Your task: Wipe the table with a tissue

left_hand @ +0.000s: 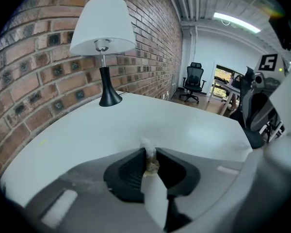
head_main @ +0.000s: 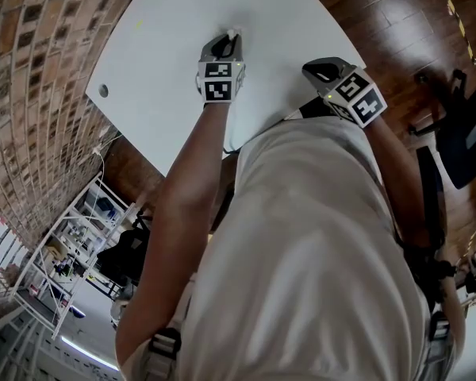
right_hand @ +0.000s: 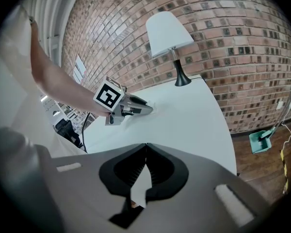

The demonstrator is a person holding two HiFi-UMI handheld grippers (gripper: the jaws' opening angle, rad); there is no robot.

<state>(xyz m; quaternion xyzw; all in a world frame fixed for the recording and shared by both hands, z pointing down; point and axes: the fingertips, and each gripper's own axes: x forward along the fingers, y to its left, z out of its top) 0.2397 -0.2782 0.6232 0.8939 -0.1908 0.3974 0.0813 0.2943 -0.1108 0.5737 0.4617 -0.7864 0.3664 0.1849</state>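
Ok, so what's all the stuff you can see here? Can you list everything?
table: one, white, under both tools
lamp: one, white shade on a black stand, on the table by the brick wall
tissue: one, white, pinched in the left tool, down at the table
brick wall: one, brown, beside the table
floor: dark wood, around the table
office chair: one, black, far end of the room
shelf: one, white metal, near the wall
left tool: one, grey and black, shut on the tissue
right tool: one, grey and black, shut, empty
arm: one, bare, reaching over the table
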